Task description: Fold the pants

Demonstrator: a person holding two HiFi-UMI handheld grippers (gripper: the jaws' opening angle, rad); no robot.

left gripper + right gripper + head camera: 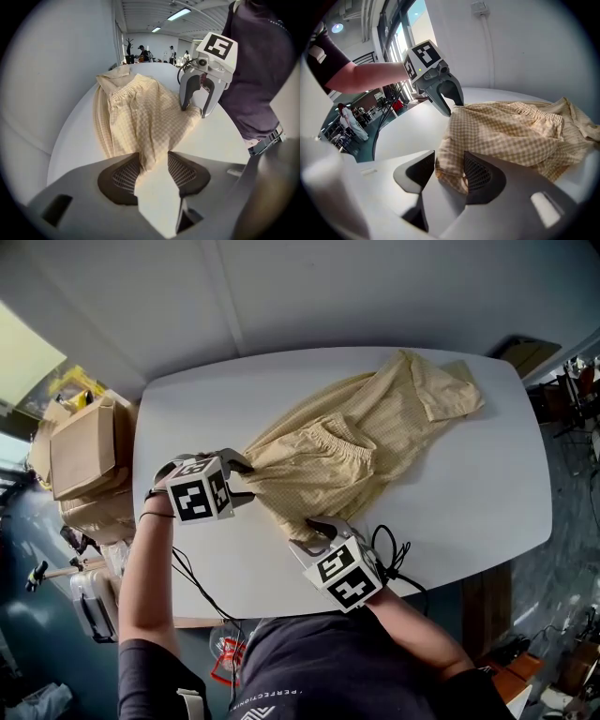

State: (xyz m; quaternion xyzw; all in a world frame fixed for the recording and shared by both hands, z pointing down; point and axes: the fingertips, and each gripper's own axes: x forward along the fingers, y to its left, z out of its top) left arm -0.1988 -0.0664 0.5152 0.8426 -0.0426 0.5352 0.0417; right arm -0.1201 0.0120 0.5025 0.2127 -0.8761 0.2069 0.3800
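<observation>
Pants [366, 427] lie rumpled on the counter [469, 493]; left claw [246, 481] and right claw [314, 531] stand open astride their near edge.

table [487, 493]: white, rounded | beside it: cardboard boxes [82, 451] | ceiling: strip lights [180, 14] | far side: windows [415, 18], probably

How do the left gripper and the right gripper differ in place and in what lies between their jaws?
The left gripper has only a thin tip of the pants between its jaws; the right gripper has a thicker, bunched fold. In the head view, the left gripper is at the cloth's left end, while the right gripper is closer to the person. Shared: both stand open around the yellow checked fabric.
</observation>
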